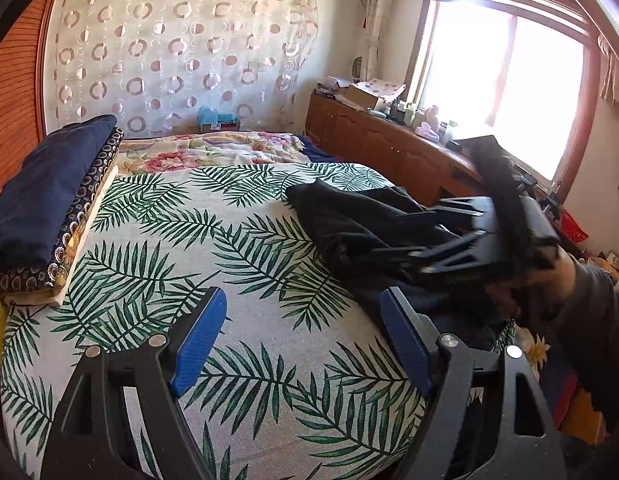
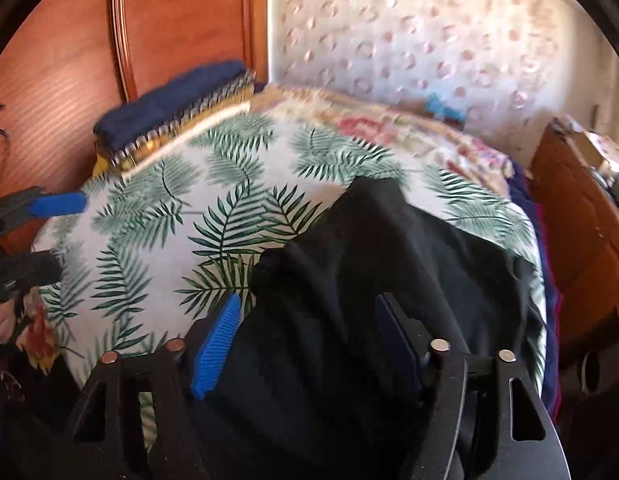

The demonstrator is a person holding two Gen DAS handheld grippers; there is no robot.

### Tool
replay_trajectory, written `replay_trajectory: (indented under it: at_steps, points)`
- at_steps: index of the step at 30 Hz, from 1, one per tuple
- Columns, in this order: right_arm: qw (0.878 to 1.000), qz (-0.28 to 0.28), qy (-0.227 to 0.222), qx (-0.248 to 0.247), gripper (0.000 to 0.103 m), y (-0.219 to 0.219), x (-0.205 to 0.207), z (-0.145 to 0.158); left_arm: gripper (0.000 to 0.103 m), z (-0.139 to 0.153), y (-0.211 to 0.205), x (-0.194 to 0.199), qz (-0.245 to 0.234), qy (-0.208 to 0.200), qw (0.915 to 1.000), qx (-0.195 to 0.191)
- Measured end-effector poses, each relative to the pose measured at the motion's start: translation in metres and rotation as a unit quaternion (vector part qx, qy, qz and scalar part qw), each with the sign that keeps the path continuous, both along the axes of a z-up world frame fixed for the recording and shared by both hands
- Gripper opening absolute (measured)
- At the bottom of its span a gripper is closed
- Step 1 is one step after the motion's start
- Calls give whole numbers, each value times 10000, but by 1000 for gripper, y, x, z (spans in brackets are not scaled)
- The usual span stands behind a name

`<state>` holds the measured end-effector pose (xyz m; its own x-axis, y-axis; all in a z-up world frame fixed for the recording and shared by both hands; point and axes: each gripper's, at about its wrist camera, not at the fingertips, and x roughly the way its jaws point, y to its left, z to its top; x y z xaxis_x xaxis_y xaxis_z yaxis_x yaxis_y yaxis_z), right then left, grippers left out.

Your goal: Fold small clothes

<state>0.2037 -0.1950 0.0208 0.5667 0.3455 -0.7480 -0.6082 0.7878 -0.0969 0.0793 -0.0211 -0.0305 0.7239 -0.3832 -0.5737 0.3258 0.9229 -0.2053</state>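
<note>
A black garment lies crumpled on the right side of the bed's palm-leaf sheet. My left gripper is open and empty, hovering over the sheet just left of the garment. My right gripper reaches in from the right, blurred, low over the garment. In the right wrist view the garment fills the space between the open blue pads of my right gripper; the jaws stand wide and do not pinch the cloth. The left gripper shows at the far left edge.
A folded navy stack with a patterned cloth sits at the bed's left by the wooden headboard. A floral quilt lies at the far end. A wooden cabinet with clutter runs under the window on the right.
</note>
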Motion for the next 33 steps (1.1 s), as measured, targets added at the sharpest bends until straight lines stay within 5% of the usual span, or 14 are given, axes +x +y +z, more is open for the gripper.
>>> replay_trajectory:
  at_steps: [4,7,8,16,24,26,28,33]
  points:
    - [9981,187,305,-510,64,18,27,-16,80,-4,2,0,5,33,10000,-22]
    - [9953,305,253,-883,17,26,33,-18,80,-4,3,-1,-4,48,10000,-24]
    - [9956,319,198,-858,9,24,33,-14,80,-4,3,-1,-19,57,10000,-23]
    - [9982,-505,-323,84,7,-45,52,54,80,-3,-1,3,-106,44,9999,-42]
    - [9742,-2177,-423,-418,8,-114,136,47,80,-5,-7,2,-173,80,9998,-20]
    - [9672,-2464,-411,-460,18,-128,143,41,80,-4,-9,1,-190,71,9998,4]
    - [9668,-2497,-430,-337,28,-134,139,40,80,-4,-11,1,-217,71,9997,14]
    - [9781,-2007,-553,-47,31,-122,83,46,80,-7,-17,2,-247,97,9996,34]
